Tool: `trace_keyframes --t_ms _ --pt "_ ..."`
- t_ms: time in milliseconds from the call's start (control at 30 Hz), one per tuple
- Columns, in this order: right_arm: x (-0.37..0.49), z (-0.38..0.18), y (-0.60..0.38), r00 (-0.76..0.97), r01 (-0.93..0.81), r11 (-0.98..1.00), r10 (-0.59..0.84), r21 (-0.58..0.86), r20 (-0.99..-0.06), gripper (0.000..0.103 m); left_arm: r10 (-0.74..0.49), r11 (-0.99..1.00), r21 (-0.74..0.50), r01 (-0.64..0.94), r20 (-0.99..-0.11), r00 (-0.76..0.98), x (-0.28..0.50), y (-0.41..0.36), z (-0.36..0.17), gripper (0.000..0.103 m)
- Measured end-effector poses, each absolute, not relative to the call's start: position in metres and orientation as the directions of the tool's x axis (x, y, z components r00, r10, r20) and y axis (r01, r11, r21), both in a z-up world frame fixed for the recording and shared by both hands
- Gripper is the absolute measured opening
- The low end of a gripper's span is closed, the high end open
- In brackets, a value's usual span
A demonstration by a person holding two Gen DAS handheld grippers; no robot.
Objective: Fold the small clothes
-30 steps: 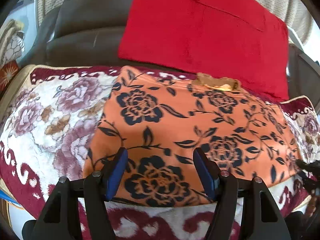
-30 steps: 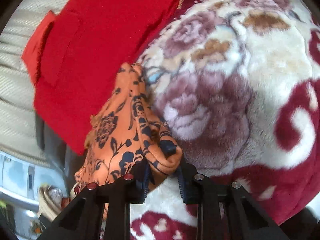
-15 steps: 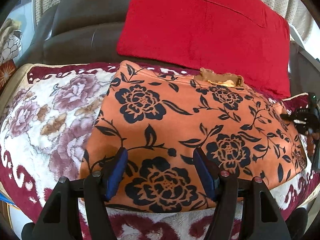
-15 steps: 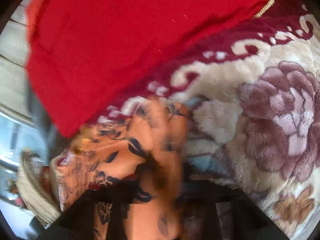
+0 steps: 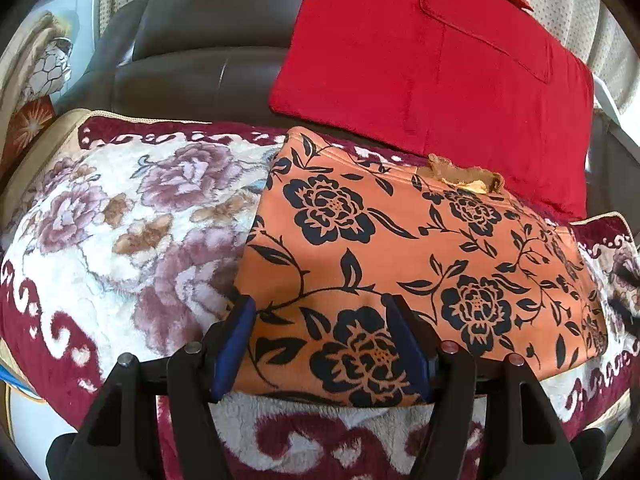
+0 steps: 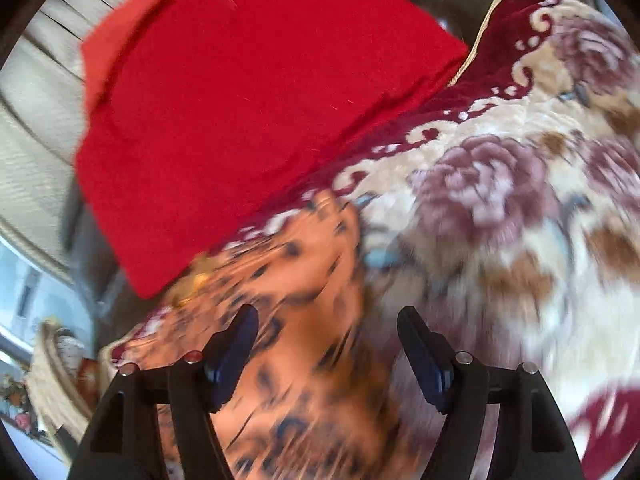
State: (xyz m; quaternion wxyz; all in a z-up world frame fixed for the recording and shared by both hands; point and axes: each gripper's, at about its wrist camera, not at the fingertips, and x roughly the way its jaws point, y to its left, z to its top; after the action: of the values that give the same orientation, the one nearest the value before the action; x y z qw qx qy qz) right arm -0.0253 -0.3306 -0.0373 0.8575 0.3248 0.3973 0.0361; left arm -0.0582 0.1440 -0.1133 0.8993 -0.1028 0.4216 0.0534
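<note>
An orange garment with black flowers lies flat on the plush floral blanket. My left gripper stands open, its blue pads straddling the garment's near edge without pinching it. In the blurred right wrist view the same orange garment lies below my right gripper. The right jaws are opening wide; the cloth lies under the gap between them and the pads do not press on it.
A folded red cloth leans against the dark leather sofa back, just beyond the garment; it fills the upper left of the right wrist view too. The blanket stretches on to the right there.
The right gripper was shut on a fold of the orange garment; it swung toward the red cloth, let the cloth go and now stands wide above it. The left gripper stays open at the near edge.
</note>
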Motion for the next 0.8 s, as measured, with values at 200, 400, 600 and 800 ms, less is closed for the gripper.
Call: trace_keyframes --t_ms 200,400,600,800 --pt "-0.083 -0.083 -0.297 0.637 0.271 0.622 0.456 0.735 -0.621 0.076 -0.016 0.974 -0.158 -0.164 -0.763 0.646 -0.064 0.136 -0.107 0.068" --pt "-0.045 -0.109 -0.306 0.675 0.349 0.539 0.424 0.767 -0.604 0.060 -0.016 0.982 -0.134 -0.136 -0.769 0.639 -0.069 0.120 -0.100 0.068" --pt "-0.030 -0.105 -0.309 0.654 0.391 0.630 0.323 0.671 -0.684 0.025 0.017 0.981 -0.108 -0.161 -0.781 0.625 -0.068 0.120 -0.096 0.068" --pt "-0.041 -0.106 -0.328 0.666 0.396 0.617 0.318 0.681 -0.675 0.028 0.029 0.978 -0.106 -0.181 -0.787 0.616 -0.067 0.127 -0.099 0.068"
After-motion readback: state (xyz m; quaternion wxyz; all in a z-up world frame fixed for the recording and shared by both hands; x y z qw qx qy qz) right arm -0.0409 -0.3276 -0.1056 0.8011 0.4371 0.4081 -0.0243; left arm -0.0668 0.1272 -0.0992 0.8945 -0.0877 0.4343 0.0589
